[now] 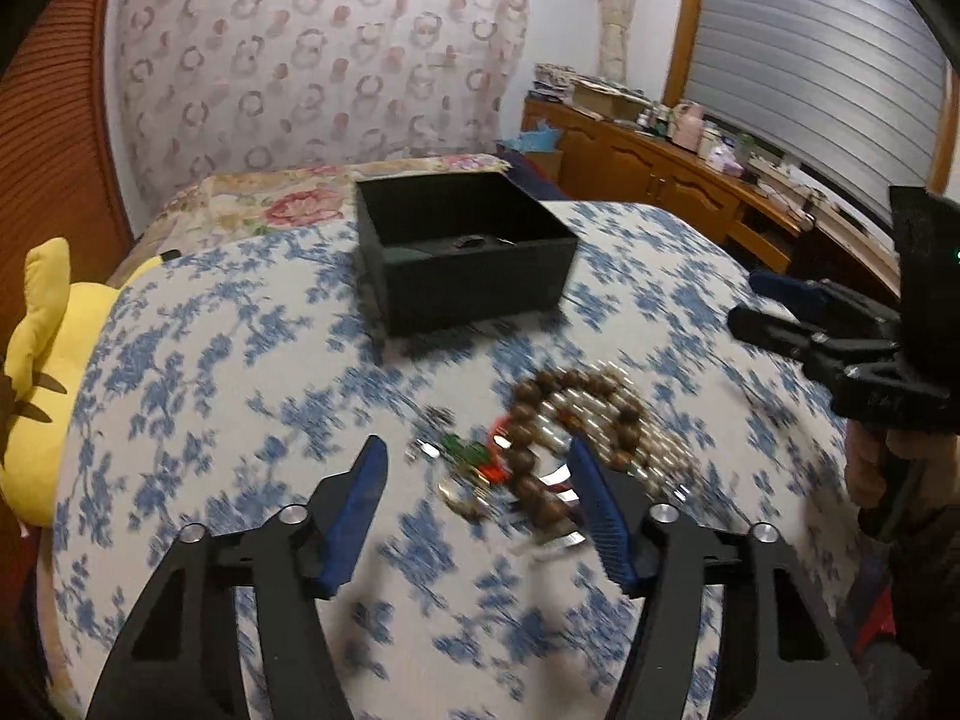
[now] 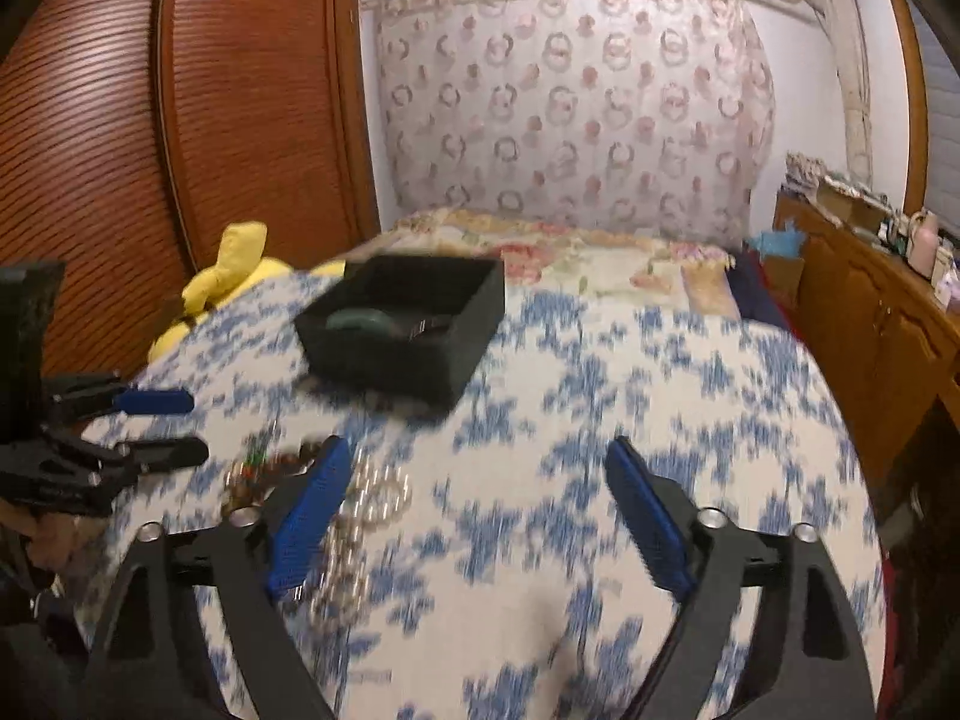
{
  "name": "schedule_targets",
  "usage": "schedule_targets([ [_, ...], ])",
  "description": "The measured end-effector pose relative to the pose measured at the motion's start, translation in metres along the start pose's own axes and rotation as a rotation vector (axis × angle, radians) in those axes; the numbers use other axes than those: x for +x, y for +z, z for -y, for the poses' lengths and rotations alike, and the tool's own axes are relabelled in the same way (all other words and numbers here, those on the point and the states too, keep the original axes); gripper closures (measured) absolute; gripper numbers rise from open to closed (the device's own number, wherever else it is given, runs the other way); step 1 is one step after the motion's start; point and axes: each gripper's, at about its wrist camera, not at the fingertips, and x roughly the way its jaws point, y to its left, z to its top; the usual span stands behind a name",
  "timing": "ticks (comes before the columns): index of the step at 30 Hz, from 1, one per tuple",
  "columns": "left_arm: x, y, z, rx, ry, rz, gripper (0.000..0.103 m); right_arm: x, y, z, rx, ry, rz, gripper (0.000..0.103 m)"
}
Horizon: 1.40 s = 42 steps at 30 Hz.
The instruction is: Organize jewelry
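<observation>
Left claw [image 1: 474, 468] gapes wide, empty, over the tangled heap of brown wooden beads and pale pearly strands [image 1: 576, 420] on the blue-flowered bedspread [image 1: 240, 360]; limp and slippery, best pinched mid-strand. Right claw [image 2: 474, 468] likewise open. Beyond, the open black box [image 1: 468, 252]

Motion blur smears the jewelry pile [image 1: 558, 450] — small pieces indistinct — and the box's contents [image 2: 390, 321].
</observation>
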Motion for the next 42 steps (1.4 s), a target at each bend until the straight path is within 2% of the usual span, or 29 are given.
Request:
schedule_targets([
  [2,-0.001,-0.004,0.006,0.007,-0.023,-0.004,0.051,0.000,-0.012,-0.002,0.003,0.003,-0.030,0.025],
  [4,0.000,-0.007,0.015,0.018,-0.056,-0.014,0.060,0.000,-0.022,-0.004,0.001,-0.001,-0.059,0.027],
  [8,0.005,-0.006,0.029,0.052,-0.080,-0.028,0.068,-0.003,-0.034,-0.007,0.006,0.008,-0.083,0.027],
  [14,0.016,-0.007,0.039,0.085,-0.101,-0.057,0.070,-0.002,-0.043,-0.009,0.003,0.016,-0.101,0.027],
  [23,0.035,-0.005,0.043,0.124,-0.068,-0.097,0.072,0.000,-0.043,-0.009,0.003,0.026,-0.101,0.027],
  [25,0.034,-0.005,0.042,0.122,-0.077,-0.097,0.086,-0.001,-0.043,-0.009,0.003,0.026,-0.102,0.027],
  [26,0.032,-0.004,0.041,0.120,-0.080,-0.094,0.091,0.000,-0.043,-0.009,0.003,0.026,-0.102,0.027],
  [36,-0.006,0.012,0.031,0.080,-0.101,0.016,0.091,0.002,-0.042,-0.013,-0.015,0.014,-0.108,0.027],
  [42,-0.025,0.023,0.023,0.048,-0.108,0.068,0.091,0.003,-0.037,-0.023,-0.038,0.051,-0.110,0.031],
])
